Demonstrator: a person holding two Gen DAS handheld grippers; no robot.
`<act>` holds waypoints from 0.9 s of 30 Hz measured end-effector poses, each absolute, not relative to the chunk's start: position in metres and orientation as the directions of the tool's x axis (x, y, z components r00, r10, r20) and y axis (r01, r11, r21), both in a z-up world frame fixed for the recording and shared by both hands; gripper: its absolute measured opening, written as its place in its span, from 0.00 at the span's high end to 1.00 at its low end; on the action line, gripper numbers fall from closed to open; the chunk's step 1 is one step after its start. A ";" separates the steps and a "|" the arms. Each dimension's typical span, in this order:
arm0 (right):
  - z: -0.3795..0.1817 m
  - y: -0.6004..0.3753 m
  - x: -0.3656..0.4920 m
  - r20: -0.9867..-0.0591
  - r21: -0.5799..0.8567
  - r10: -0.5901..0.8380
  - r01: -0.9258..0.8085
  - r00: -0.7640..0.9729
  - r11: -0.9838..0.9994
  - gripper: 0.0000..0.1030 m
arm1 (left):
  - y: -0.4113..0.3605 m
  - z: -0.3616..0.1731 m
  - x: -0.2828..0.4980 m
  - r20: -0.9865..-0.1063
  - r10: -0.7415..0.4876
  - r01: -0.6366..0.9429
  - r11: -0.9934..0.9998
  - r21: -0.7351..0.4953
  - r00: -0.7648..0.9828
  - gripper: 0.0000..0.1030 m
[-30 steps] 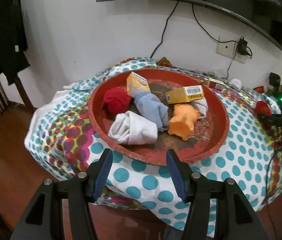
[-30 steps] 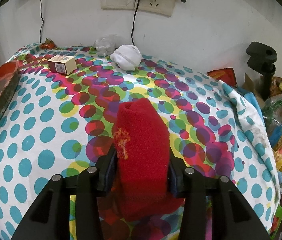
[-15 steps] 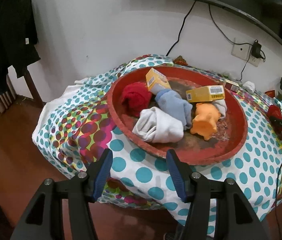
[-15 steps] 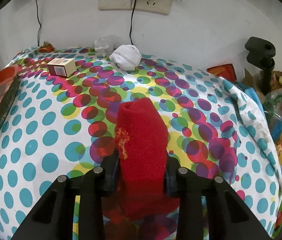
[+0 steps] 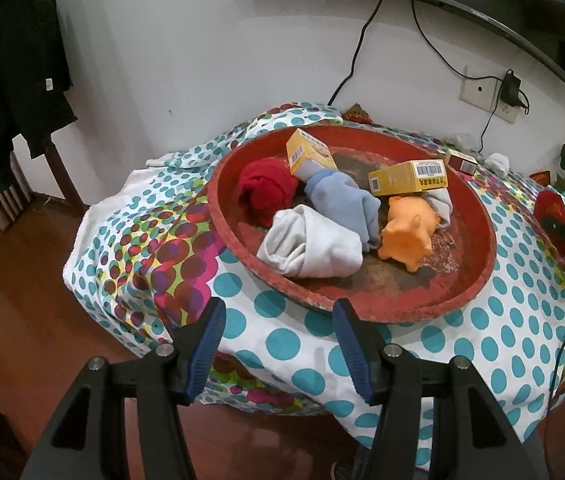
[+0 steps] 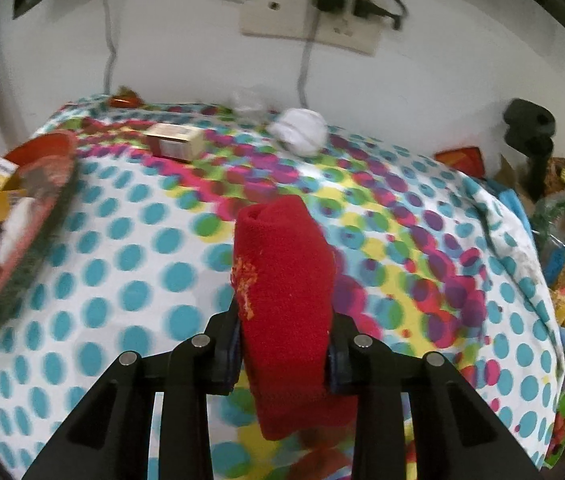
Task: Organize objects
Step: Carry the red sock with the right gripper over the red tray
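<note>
Pinching a rolled red terry-cloth sock [image 6: 282,292] between its pads, the right gripper [image 6: 282,340] carries the roll clear of the dotted tablecloth [image 6: 142,264], with most of the roll sticking out ahead of the jaws and a loose end hanging below them. The left gripper [image 5: 278,336] has its blue-padded jaws spread with nothing between them, facing the near rim of the round, worn red tray [image 5: 478,280] just ahead of it.

The grip looks like the main risk. Soft cloth compresses, and the pads hold only the lower part of the roll, so a quick swing could let it slide out or unroll and drop short onto the cloth. The right wrist view is blurred, which suggests the hand is travelling fast enough for that to matter.

The tray lies far to the left of the right claw, already crowded: a second red sock [image 5: 266,192], a white sock roll [image 5: 310,248], a blue-grey sock [image 5: 342,204], an orange rubber pig [image 5: 406,236] and two yellow cartons [image 5: 408,178] fill its middle. A release onto that pile could knock the leaning cartons over or let the roll tumble over the shallow rim. The dangling end could also catch the rim on the way in.
</note>
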State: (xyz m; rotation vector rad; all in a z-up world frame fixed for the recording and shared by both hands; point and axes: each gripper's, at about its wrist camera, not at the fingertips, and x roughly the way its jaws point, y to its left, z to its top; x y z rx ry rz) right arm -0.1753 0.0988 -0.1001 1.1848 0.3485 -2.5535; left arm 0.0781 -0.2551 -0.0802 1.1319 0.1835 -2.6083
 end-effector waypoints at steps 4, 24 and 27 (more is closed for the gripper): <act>-0.085 0.069 -0.159 -0.759 -0.089 -0.221 0.433 -0.613 -0.897 0.72 | -0.254 -0.080 0.078 -0.727 -0.220 0.317 -0.948 0.003 -0.650 0.45; -0.051 -0.039 -0.095 -0.745 -0.038 -0.401 0.634 -0.533 -0.773 0.71 | -0.260 -0.077 0.081 -0.714 -0.261 0.347 -0.938 0.027 -0.650 0.45; -0.051 -0.049 -0.089 -0.750 -0.025 -0.416 0.651 -0.514 -0.759 0.71 | -0.262 -0.078 0.081 -0.717 -0.261 0.355 -0.935 0.020 -0.646 0.45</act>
